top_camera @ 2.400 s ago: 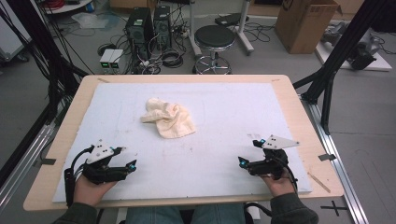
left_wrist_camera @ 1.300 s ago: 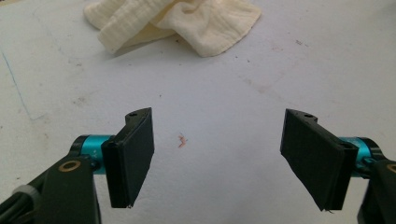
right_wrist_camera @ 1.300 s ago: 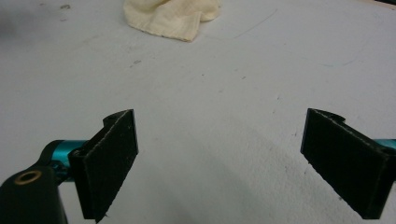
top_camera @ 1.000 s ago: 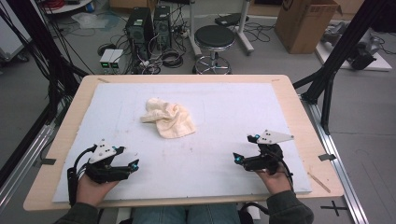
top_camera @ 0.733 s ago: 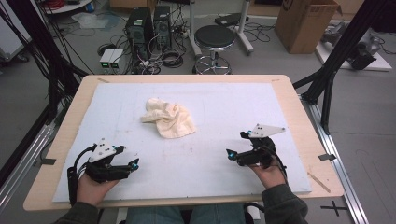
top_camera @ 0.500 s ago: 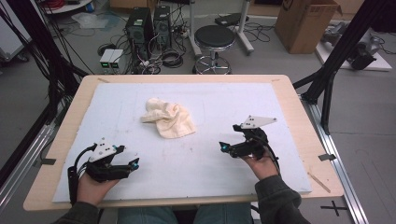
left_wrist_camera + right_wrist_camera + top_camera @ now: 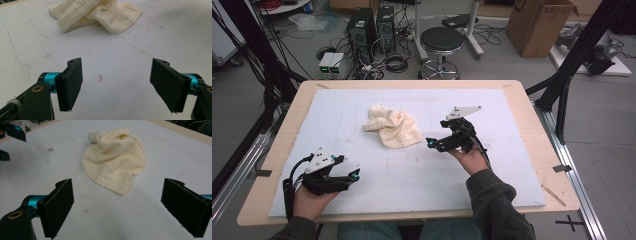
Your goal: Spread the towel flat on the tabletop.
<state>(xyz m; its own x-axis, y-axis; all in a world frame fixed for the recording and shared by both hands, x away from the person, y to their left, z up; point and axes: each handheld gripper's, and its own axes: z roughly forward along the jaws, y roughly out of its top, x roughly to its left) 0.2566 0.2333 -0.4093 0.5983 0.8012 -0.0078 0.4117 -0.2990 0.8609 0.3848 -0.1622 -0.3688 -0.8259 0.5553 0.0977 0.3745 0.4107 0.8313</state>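
A crumpled cream cloth (image 7: 392, 127) lies on the white mat (image 7: 412, 170), left of the middle and towards the far side. My right gripper (image 7: 430, 143) hovers just right of it, jaws open and pointing at it; in the right gripper view the cloth (image 7: 116, 160) lies a short way ahead of that gripper (image 7: 125, 212), with nothing between the jaws. My left gripper (image 7: 356, 175) rests at the near left of the mat, open and empty. In the left gripper view the cloth (image 7: 96, 15) lies well ahead of the open left gripper (image 7: 122, 86).
The mat covers a wooden table (image 7: 532, 125) with a bare rim all round. Beyond the far edge stand a black stool (image 7: 442, 42), computer cases (image 7: 367, 25), cables and a cardboard box (image 7: 539, 22). Black frame posts (image 7: 577, 50) rise at both sides.
My right gripper has moved from the near right of the mat forward and left, up to the cloth. The left gripper and the cloth have stayed put.
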